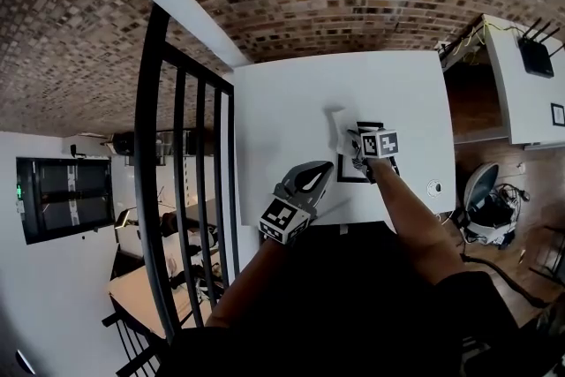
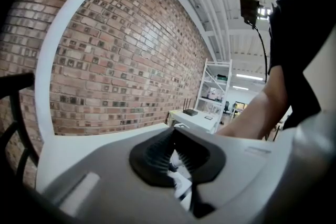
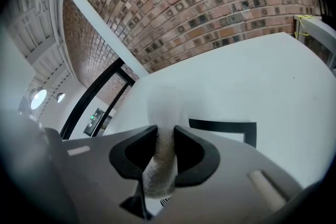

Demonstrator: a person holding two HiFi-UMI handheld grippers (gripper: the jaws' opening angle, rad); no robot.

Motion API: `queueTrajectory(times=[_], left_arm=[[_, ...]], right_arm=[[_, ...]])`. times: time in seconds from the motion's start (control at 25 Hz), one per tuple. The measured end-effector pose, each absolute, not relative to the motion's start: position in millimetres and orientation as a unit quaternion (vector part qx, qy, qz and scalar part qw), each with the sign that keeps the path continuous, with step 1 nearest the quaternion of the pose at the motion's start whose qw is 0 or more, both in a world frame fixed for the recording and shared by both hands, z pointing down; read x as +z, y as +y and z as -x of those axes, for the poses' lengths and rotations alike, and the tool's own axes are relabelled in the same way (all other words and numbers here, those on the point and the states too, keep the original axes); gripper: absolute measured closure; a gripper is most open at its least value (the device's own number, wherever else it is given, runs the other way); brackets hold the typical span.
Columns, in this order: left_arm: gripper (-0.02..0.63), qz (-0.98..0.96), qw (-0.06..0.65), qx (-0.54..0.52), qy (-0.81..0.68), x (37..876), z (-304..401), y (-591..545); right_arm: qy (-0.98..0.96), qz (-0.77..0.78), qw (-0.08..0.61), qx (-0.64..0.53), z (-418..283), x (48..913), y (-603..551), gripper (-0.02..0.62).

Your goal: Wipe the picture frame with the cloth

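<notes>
Head view: one white bench (image 1: 291,101), one picture frame (image 1: 351,181), one cloth (image 1: 338,130) and two tools, each held by one of the person's hands.
Right tool (image 1: 357,146): clenched on the cloth; in the right gripper view the two dark jaws of the right tool (image 3: 165,147) press on the fabric from both sides.
Cloth (image 3: 165,107): white, bunched into a roll, sticking out past the jaw tips toward the bench (image 3: 252,76).
Picture frame (image 3: 220,124): black and thin, lying flat on the bench; its inside looks white.
Frame and cloth: the cloth hangs at the left edge of the frame, and the right tool is above the frame; I cannot tell whether the cloth touches it.
Left tool (image 1: 325,168): jaws drawn together with only a thin slit between them, grasping nothing; the left tool (image 2: 176,157) is near the lower left corner of the frame but apart from it.
Railing (image 1: 181,190): black bars, just beside the left edge of the bench.
Wall: brick, behind the bench.
</notes>
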State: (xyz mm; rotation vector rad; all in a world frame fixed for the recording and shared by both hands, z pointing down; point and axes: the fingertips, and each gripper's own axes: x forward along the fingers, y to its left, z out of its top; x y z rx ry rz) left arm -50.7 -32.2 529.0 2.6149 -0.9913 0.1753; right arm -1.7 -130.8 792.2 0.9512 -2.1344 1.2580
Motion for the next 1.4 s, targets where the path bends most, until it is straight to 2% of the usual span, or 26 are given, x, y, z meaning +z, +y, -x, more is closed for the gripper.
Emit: queueTrajectory(times=[0.72,0.84,1.04,1.16,1.4], left_arm=[[0.606,-0.93,0.166,0.059,-0.323,526.3,21.3,-29.3],[0.606,-0.929,0.166,0.058,-0.326,525.3,22.5,-27.9],[0.606,-0.928,0.166,0.059,-0.328,526.4,23.6,-24.5],[0.606,-0.929,0.167,0.06,-0.325,527.2,22.5,-22.5],[0.606,-0.93,0.166,0.061,-0.322,528.5,23.8,-19.9]], right_arm=[[-0.73,-0.458,0.203,0.464,-118.9,773.9,-139.9,0.503],[-0.75,-0.435,0.196,0.457,-98.2,758.8,-134.0,0.503],[-0.789,-0.353,0.186,0.467,-24.9,743.3,-103.6,0.502],[-0.794,-0.321,0.204,0.475,2.7,753.1,-80.2,0.502],[-0.776,-0.341,0.238,0.474,-25.8,780.6,-61.9,0.5]])
